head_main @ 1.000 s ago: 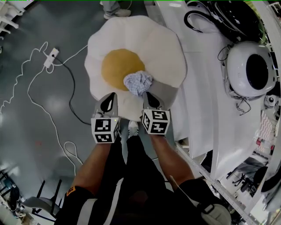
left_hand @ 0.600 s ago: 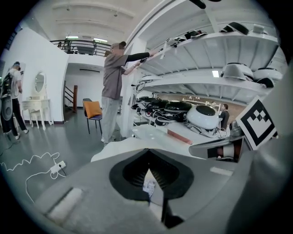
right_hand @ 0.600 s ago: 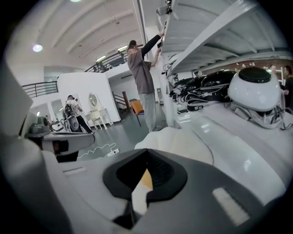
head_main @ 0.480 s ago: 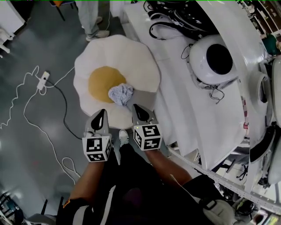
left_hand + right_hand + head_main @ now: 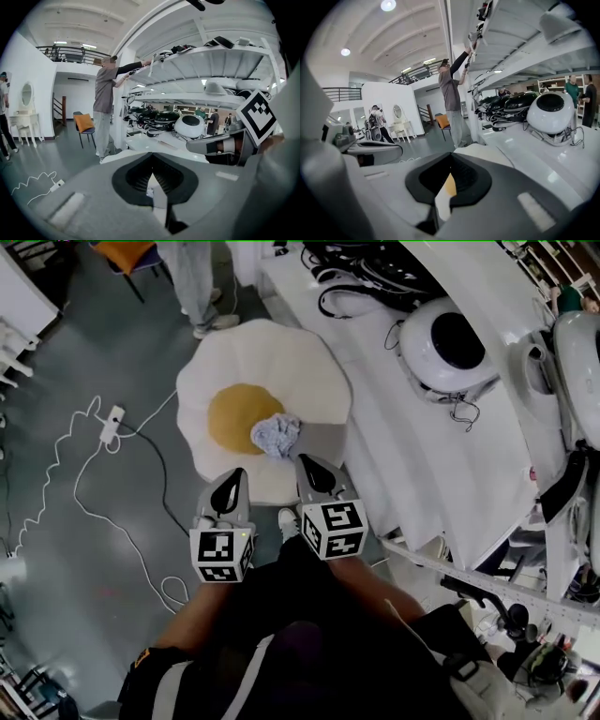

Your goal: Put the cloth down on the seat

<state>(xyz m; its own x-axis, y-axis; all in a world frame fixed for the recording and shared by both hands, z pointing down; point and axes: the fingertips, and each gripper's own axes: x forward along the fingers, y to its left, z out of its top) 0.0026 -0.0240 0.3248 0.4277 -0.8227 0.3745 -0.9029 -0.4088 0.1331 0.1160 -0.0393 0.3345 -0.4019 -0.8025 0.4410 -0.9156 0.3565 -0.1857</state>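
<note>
In the head view a crumpled pale blue-grey cloth [image 5: 276,435] lies on the round white seat [image 5: 300,371], at the right edge of its yellow centre [image 5: 234,416]. It is free of both grippers. My left gripper [image 5: 235,476] hovers over the seat's near rim, shut and empty. The right gripper [image 5: 304,463] sits just short of the cloth, also shut with nothing in it. In the left gripper view the left gripper [image 5: 152,187] has its jaws together, with the white seat [image 5: 123,156] beyond. The right gripper [image 5: 443,187] shows closed jaws in the right gripper view.
A white bench [image 5: 422,446] along the right carries a white helmet [image 5: 448,336] and black cables [image 5: 361,277]. A power strip [image 5: 112,415] with a white cord lies on the grey floor at left. A person [image 5: 192,282] stands beyond the seat, near an orange chair [image 5: 131,253].
The head view has shifted, and both grippers sit slightly lower in it. The cloth stays put on the seat. Both grippers remain shut and empty.
</note>
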